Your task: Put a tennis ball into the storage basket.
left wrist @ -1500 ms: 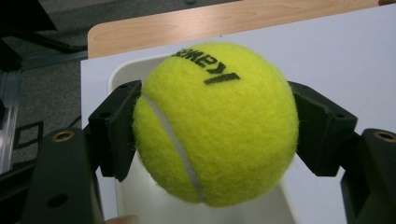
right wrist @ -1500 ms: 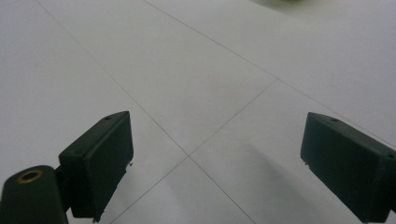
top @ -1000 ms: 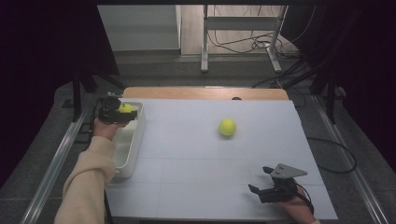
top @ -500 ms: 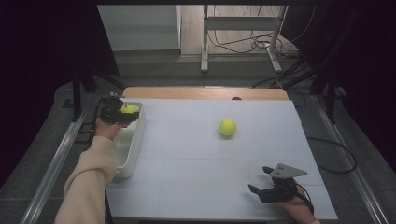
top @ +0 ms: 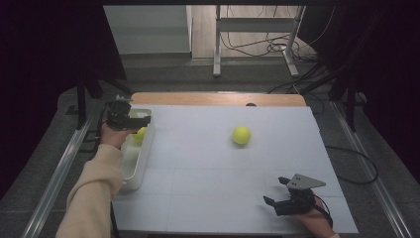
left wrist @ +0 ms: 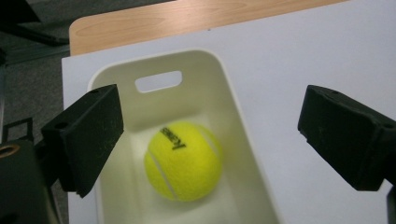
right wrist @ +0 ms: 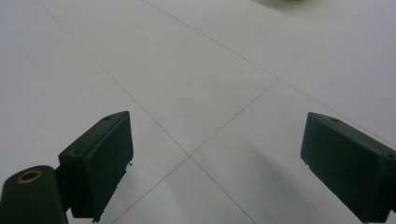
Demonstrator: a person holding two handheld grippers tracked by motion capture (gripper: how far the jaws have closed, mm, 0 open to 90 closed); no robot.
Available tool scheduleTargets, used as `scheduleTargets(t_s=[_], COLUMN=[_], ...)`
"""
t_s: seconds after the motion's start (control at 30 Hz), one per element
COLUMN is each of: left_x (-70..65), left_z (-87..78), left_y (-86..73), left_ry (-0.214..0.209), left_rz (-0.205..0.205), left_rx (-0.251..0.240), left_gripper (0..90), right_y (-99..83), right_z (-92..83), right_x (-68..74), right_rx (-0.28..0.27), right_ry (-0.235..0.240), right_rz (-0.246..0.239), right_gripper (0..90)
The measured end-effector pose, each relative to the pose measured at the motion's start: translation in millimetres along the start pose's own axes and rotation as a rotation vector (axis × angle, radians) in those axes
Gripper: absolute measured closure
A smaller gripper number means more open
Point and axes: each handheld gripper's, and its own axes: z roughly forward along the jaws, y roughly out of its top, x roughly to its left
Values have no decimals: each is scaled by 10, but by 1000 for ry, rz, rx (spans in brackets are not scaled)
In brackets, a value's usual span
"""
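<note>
Left gripper (left wrist: 210,140) over bin (top: 144,144), jaws just opened wide, nothing held; ball (left wrist: 183,161) lies below in bin. Second ball (top: 241,135) on table (top: 198,198), up-left of right gripper (top: 277,201), nearer that hand. Right jaws wide, empty.

tennis ball (left wrist: 183,161) in bin: yellow-green, black lettering
bin (left wrist: 236,121): cream white
second ball (top: 241,135): yellow-green
surface (top: 198,163): white, thin grid lines, wooden far edge
left claw (left wrist: 210,140): black
</note>
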Motion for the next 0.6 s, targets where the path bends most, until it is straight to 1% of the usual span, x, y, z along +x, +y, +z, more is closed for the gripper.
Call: scheduleTargets(t_s=[0.13,0.17,0.2,0.27,0.33,0.37,0.43,0.47,0.5,0.57,0.6], left_x=[-40,-40,-59,-87,-130,-146,-192,-219,-219,-282,-325], left_z=[-51,-51,-79,-117,-173,-195,-234,-251,-251,-277,-291], left_y=[-13,-13,-21,-28,-43,-49,-68,-79,-79,-100,-114], left_ry=[-41,-41,-59,-78,-104,-122,-143,-151,-151,-162,-173], left_rz=[6,6,3,7,19,27,45,51,51,68,76], left_rx=[-22,-22,-36,-48,-75,-80,-94,-99,-99,-107,-113], left_gripper=[75,77,79,78,81,84,85,89,90,91,92], right_y=[0,0,5,6,3,4,7,8,9,12,11], right_z=[0,0,-10,-10,-4,-7,-12,-10,-11,-13,-11], right_x=[0,0,-1,-1,1,3,6,6,5,1,0], right_rx=[-1,-1,6,6,-4,-4,-2,-5,-5,-1,-5], right_ry=[1,1,-6,-6,2,1,-1,2,-1,-8,-5], right_rz=[0,0,-3,-3,1,0,-2,-1,-2,-2,2], right_gripper=[98,98,98,98,98,98,98,98,98,99,99])
